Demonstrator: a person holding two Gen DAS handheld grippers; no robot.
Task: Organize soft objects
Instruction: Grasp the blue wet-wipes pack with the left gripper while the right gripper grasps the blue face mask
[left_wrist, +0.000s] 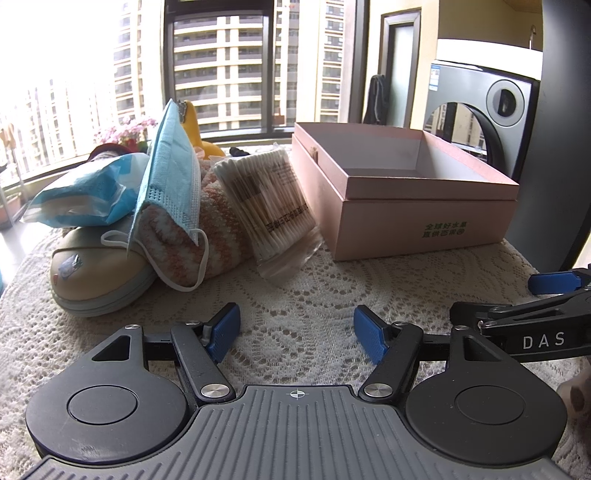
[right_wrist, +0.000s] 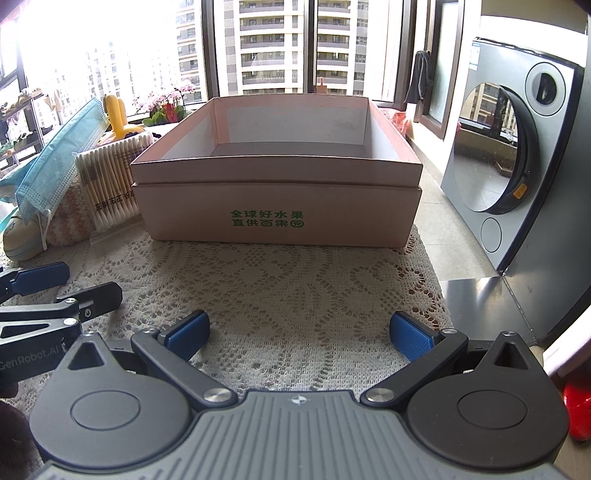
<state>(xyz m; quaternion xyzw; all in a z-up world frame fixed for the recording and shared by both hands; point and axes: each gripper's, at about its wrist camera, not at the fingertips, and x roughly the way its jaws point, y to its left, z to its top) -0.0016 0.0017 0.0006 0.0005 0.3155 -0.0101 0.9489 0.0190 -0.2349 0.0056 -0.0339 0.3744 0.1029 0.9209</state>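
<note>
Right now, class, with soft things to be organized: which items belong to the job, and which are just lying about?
Job: mask; striped sock; tissue pack; box.

Lying about: cotton swabs; shoe; washing machine; flowers.

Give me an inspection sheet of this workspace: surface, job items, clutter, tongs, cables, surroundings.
Surface: white lace tablecloth, bare in front of both tongs.
Job's things: open pink cardboard box, empty; blue pleated face mask draped over an orange-striped fuzzy sock; clear bag of cotton swabs leaning beside the box; blue-white plastic packet atop a beige slipper.
Clutter: yellow plush toy behind the pile.
Tongs: left tongs open, empty; right tongs open, empty.
Cables: nothing seen.
Surroundings: grey washing machine, window onto apartment towers.
</note>
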